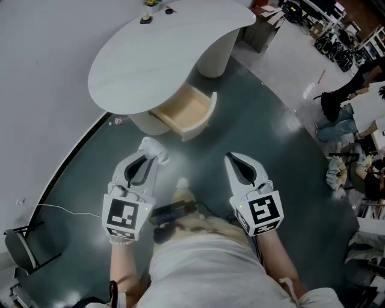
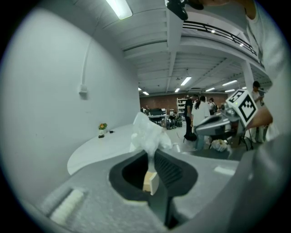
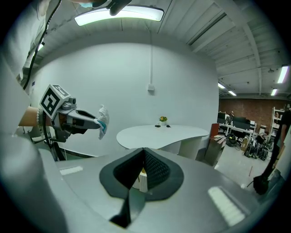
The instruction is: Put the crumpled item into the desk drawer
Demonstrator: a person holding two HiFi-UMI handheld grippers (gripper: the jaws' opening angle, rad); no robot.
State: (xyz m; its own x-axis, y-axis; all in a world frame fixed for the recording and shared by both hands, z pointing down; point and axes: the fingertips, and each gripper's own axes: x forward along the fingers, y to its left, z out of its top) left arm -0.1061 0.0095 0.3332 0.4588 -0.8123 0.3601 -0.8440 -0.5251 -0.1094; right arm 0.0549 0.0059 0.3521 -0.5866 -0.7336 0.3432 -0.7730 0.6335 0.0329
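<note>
The crumpled white item (image 1: 151, 146) is pinched in the tips of my left gripper (image 1: 155, 157), which is shut on it above the dark floor, short of the desk. In the left gripper view the crumpled item (image 2: 147, 133) sticks up from the closed jaws (image 2: 150, 154). The white curved desk (image 1: 157, 51) stands ahead, and its wooden drawer (image 1: 187, 111) is pulled open towards me. My right gripper (image 1: 231, 158) hangs level with the left, shut with nothing in it (image 3: 143, 149). The right gripper view shows the left gripper (image 3: 77, 119) holding the item (image 3: 102, 119).
A small potted plant (image 1: 149, 3) and a dark object (image 1: 169, 10) sit at the desk's far end. A white wall curves along the left. A black stand (image 1: 21, 246) and a thin cable (image 1: 60, 207) lie at lower left. People and clutter (image 1: 355, 102) fill the right side.
</note>
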